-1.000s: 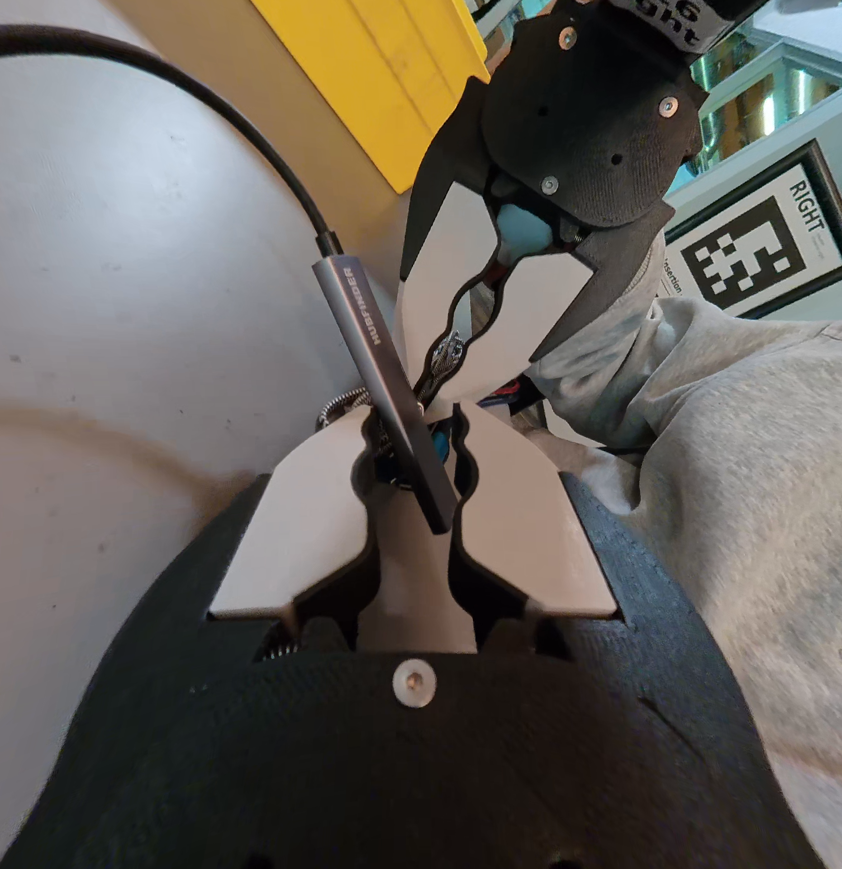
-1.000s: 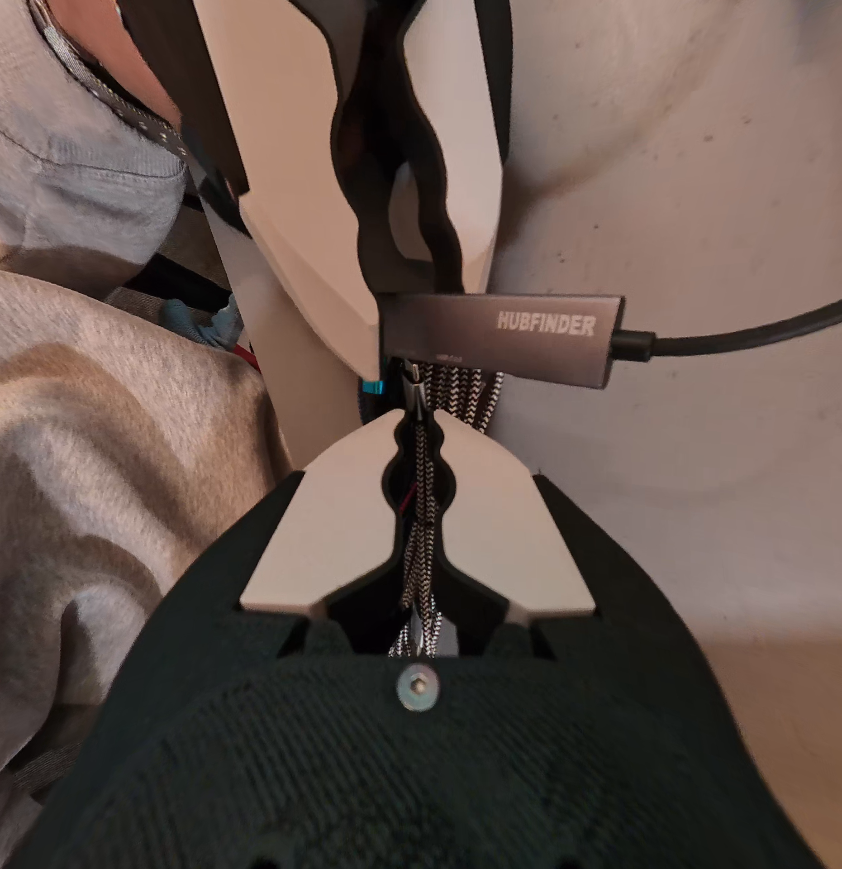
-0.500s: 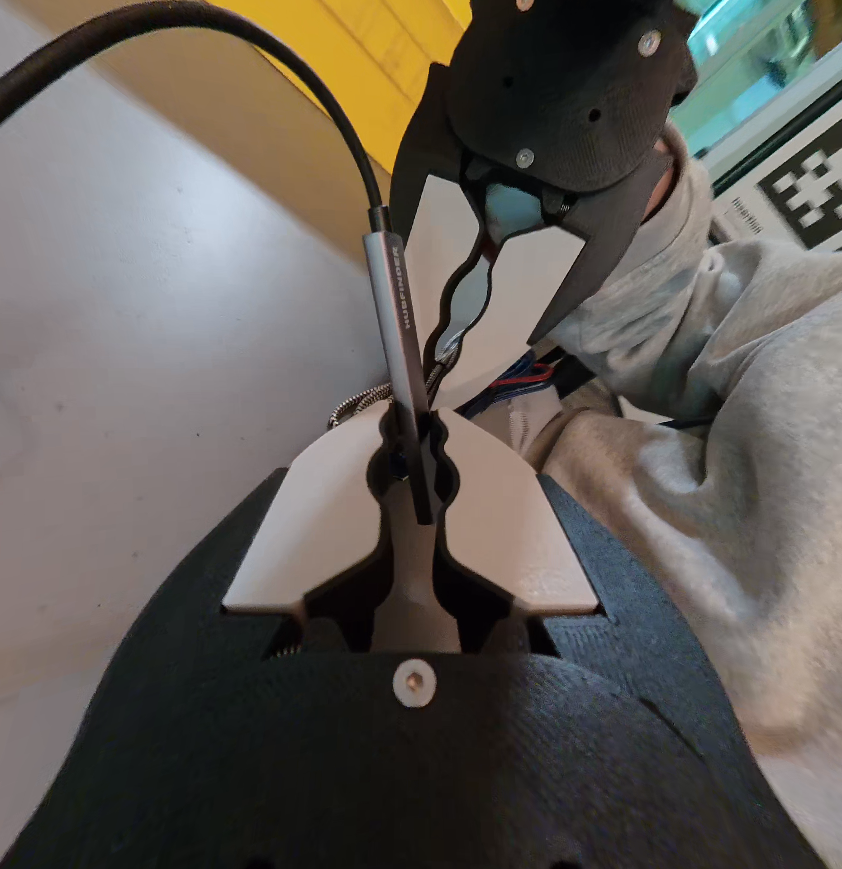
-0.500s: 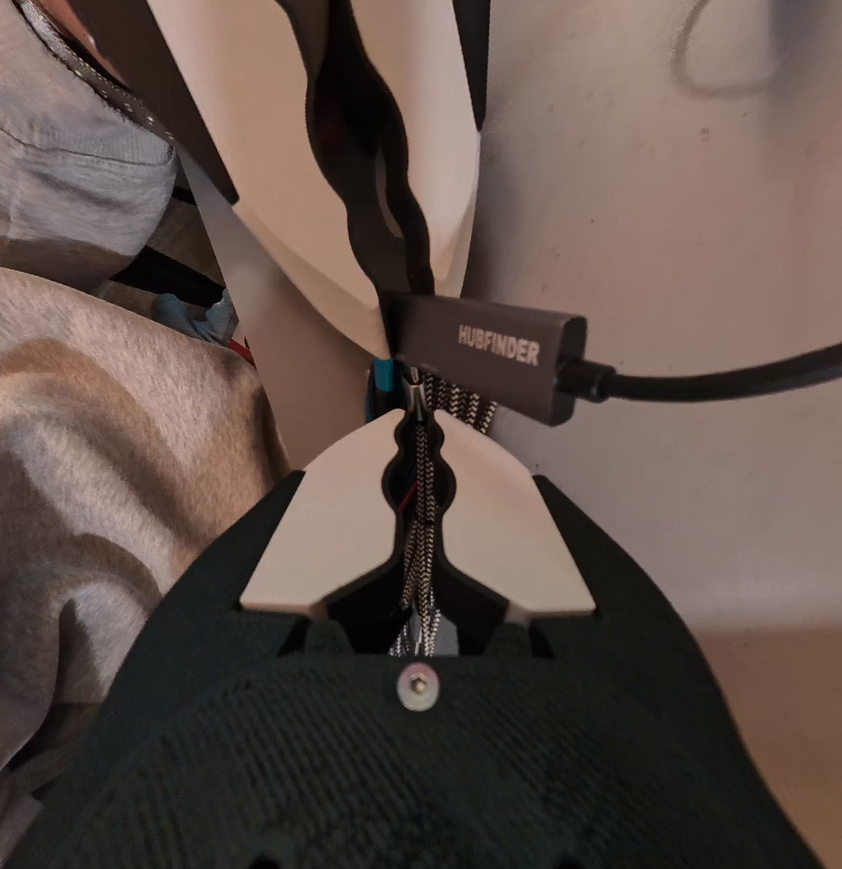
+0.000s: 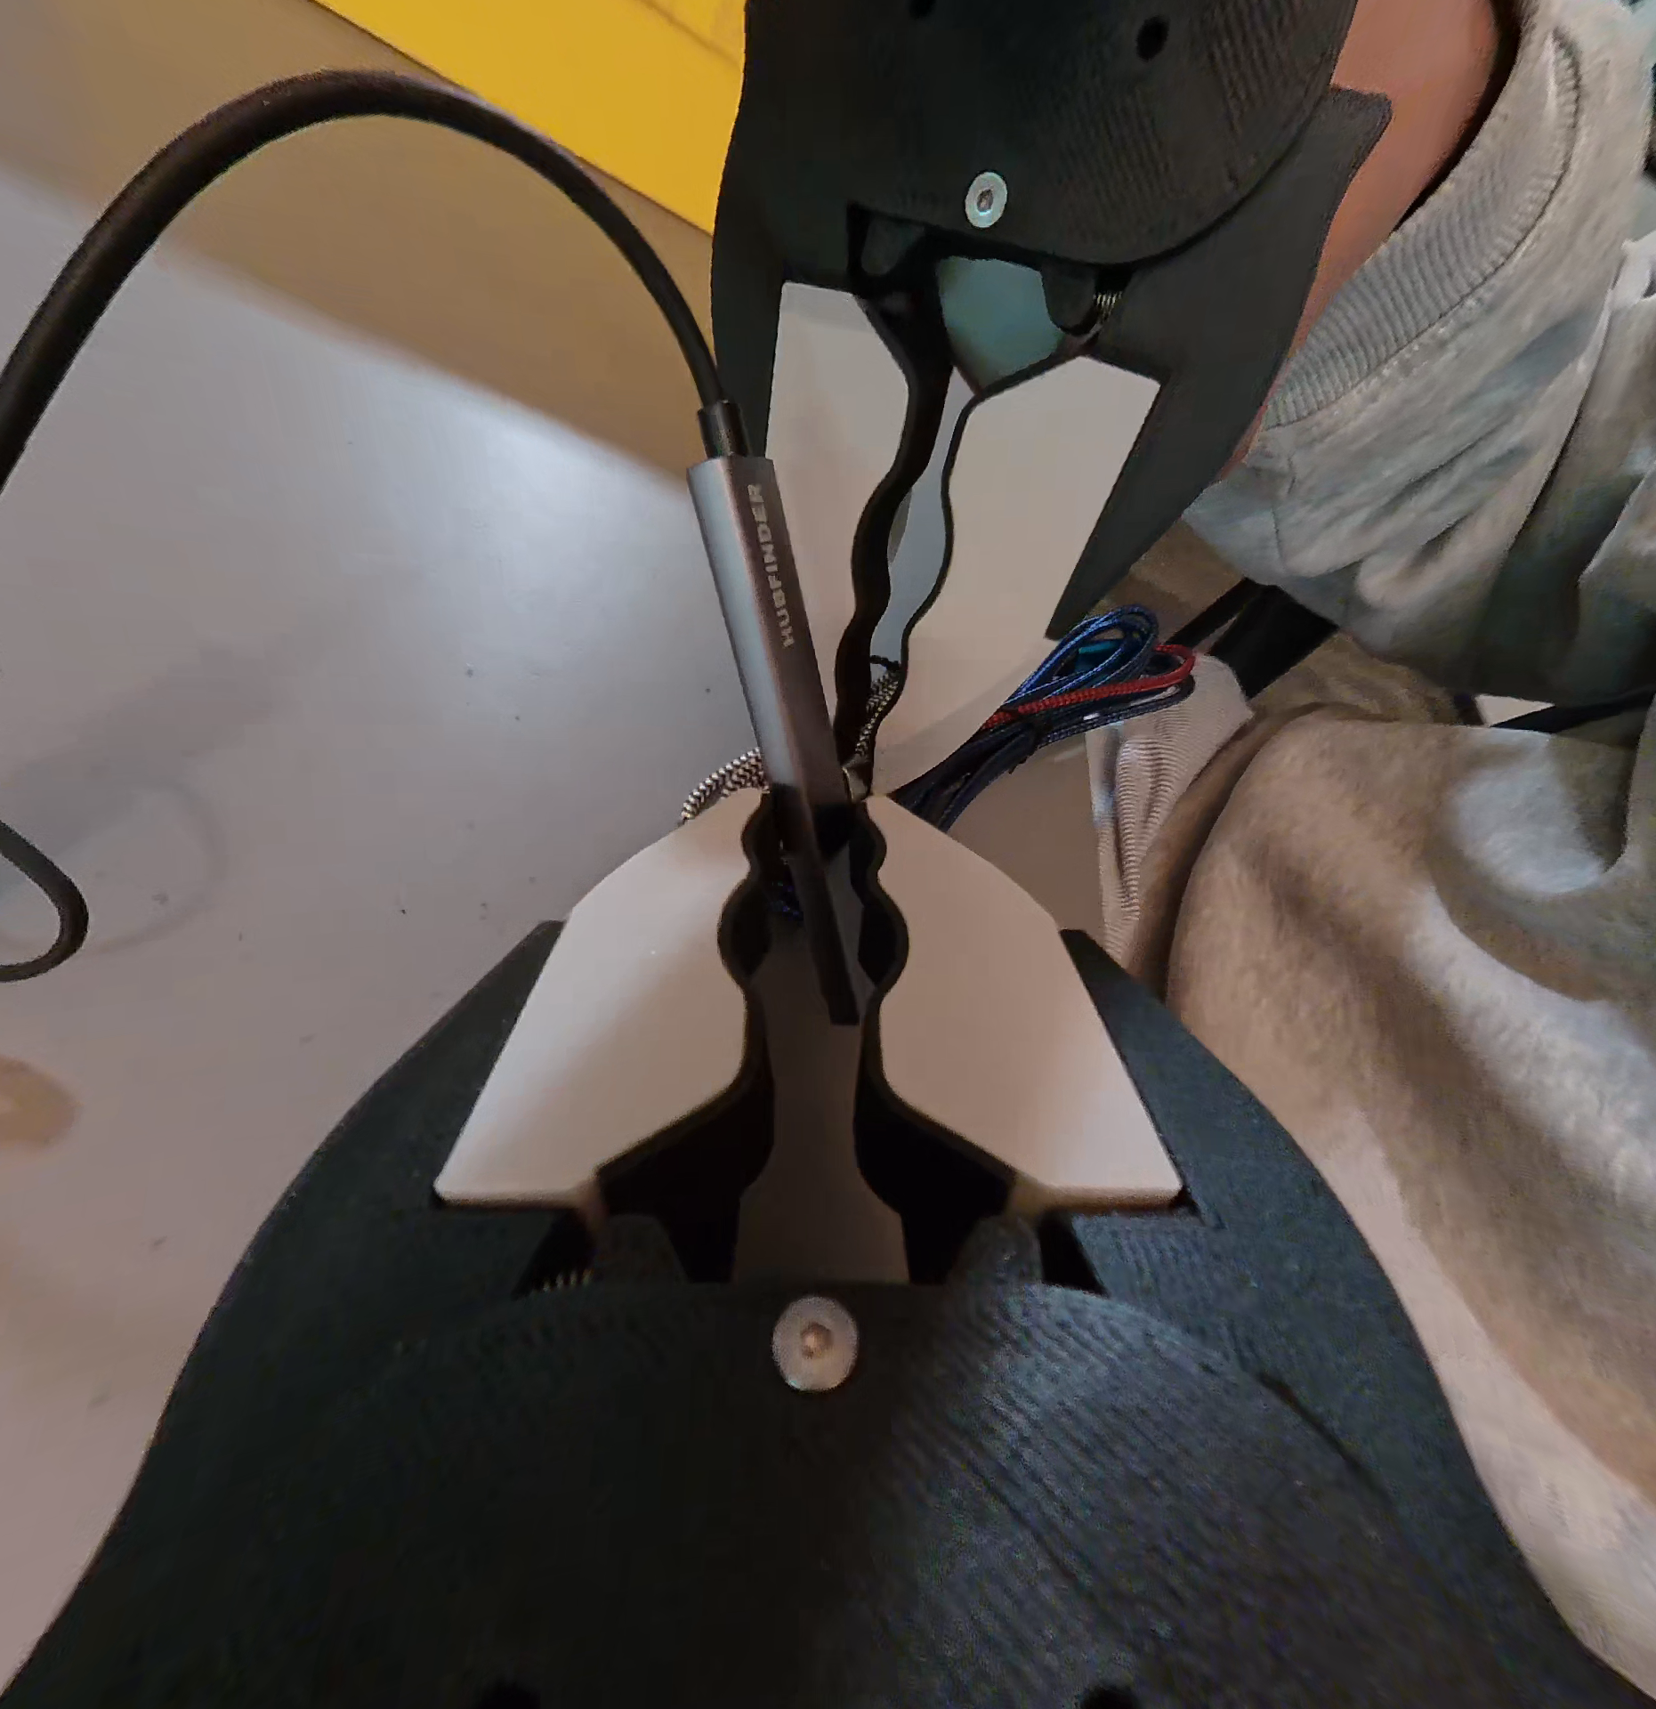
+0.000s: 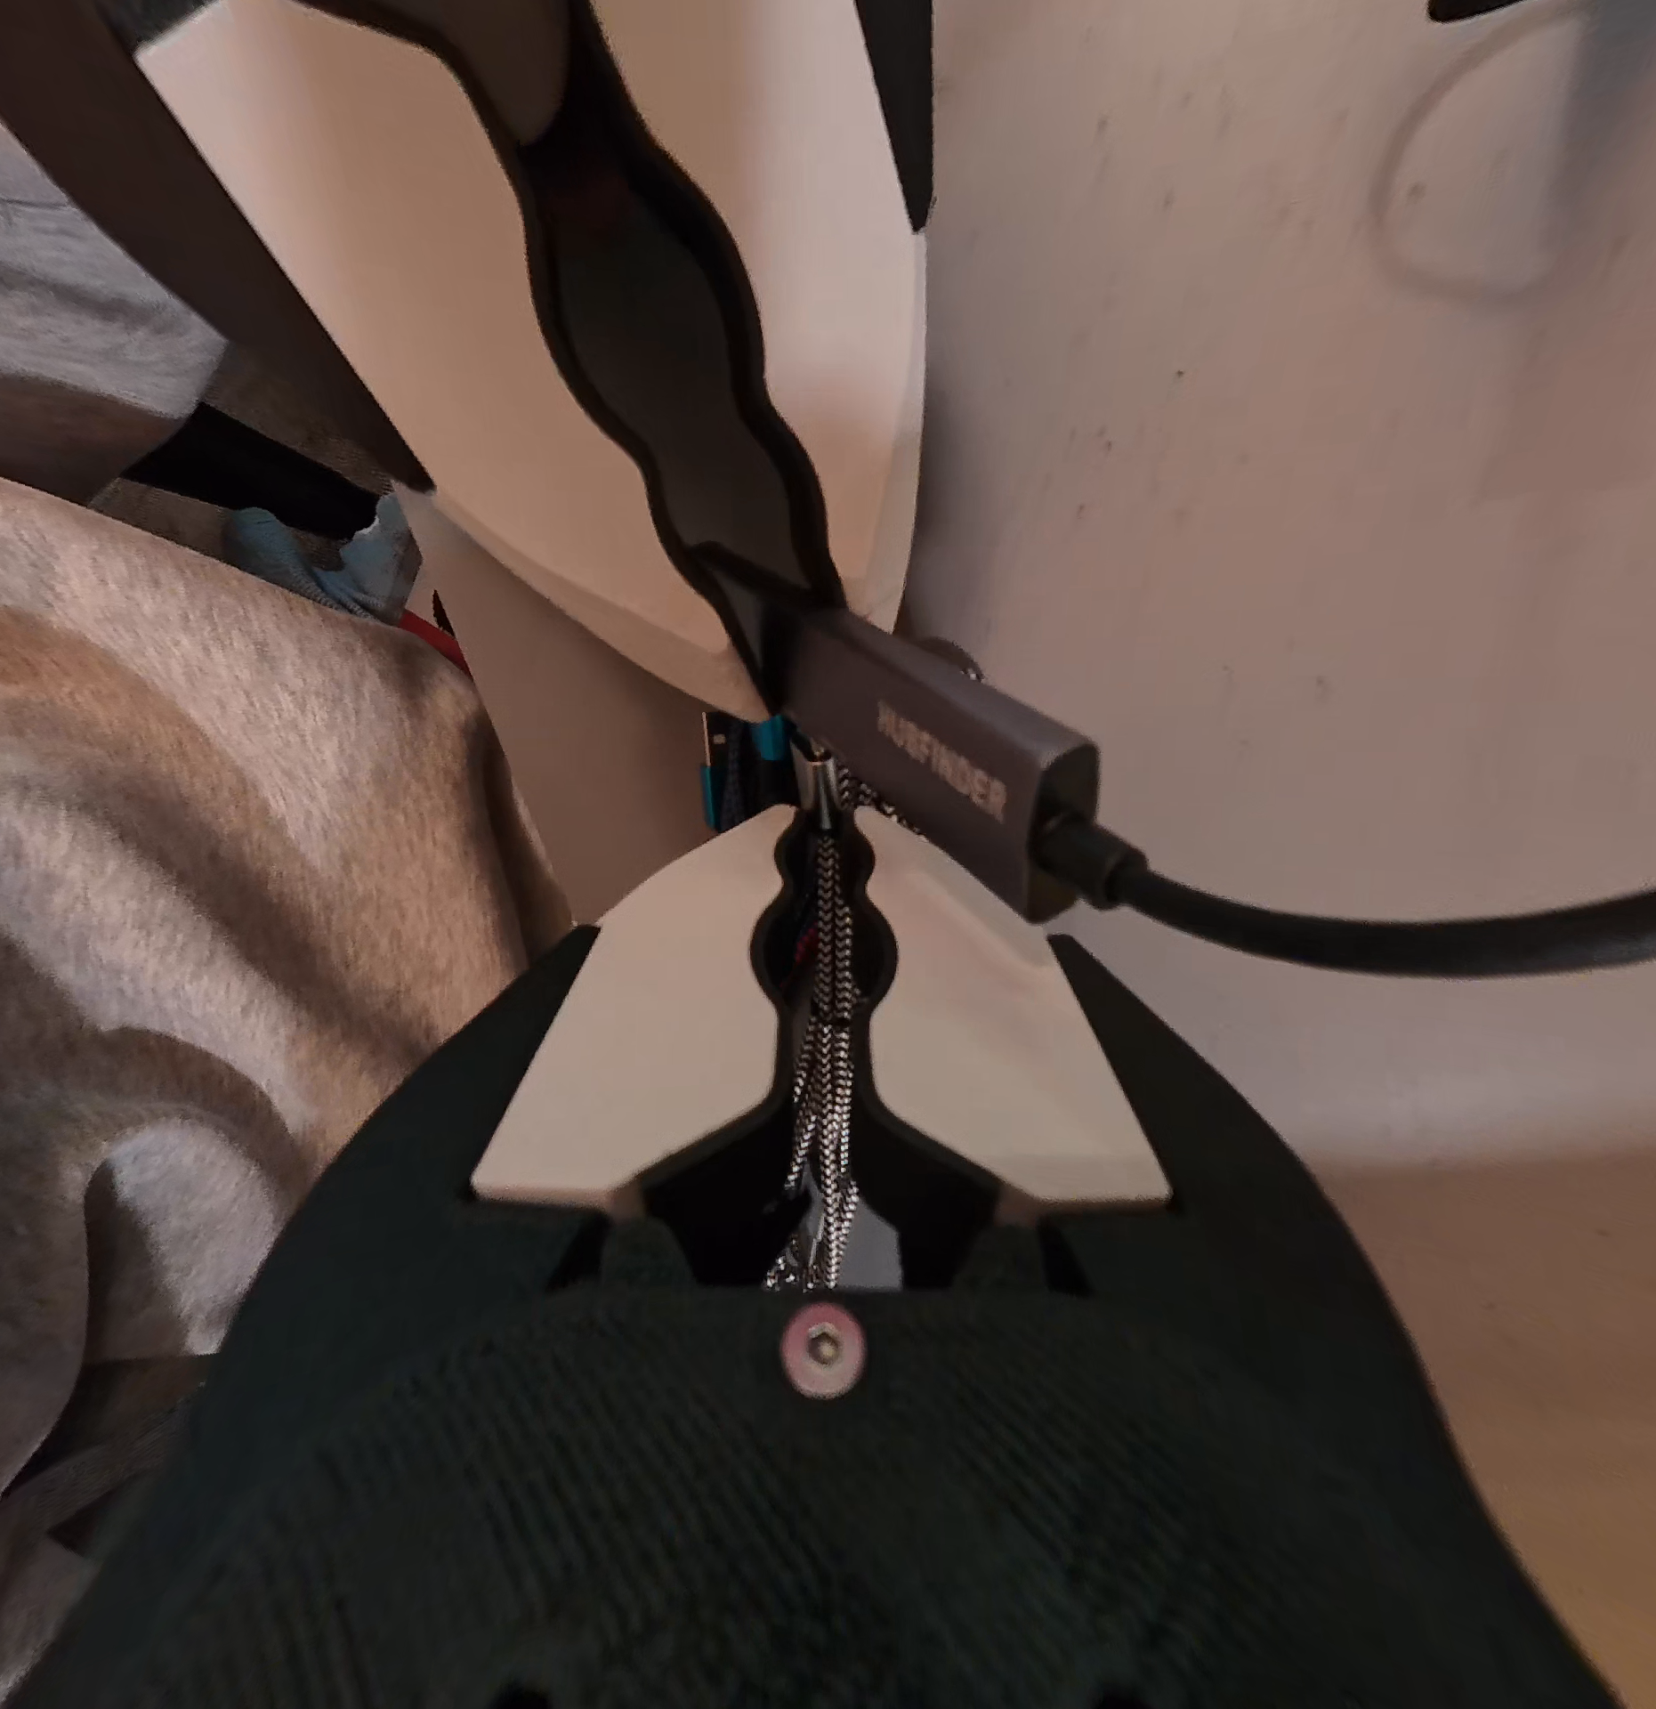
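Observation:
My left gripper [image 5: 810, 814] is shut on a slim grey metal hub [image 5: 768, 629], which stands nearly upright between its fingers. A thick black cable [image 5: 362, 120] arcs away from the hub's far end. My right gripper [image 6: 824, 818] is shut on a black-and-white braided cable [image 6: 828, 934], its silver plug [image 6: 816, 777] against the hub's [image 6: 935, 758] side. The two grippers face each other, fingertips almost touching. The right gripper also shows in the left wrist view [image 5: 875, 740], the left one in the right wrist view [image 6: 778, 666].
A white table [image 5: 297, 601] lies below. A yellow bin [image 5: 602, 74] stands at the back. A bundle of blue and red braided cables [image 5: 1073, 684] lies by a person's grey sleeves [image 5: 1406, 879]. Another black cable loop [image 5: 38, 915] sits at the far left. My left and right fingertips are right by each other.
Both grippers have swung: the hub now leans the other way in the left view and points toward the right wrist camera. The right gripper has come closer. Both grips are unchanged.

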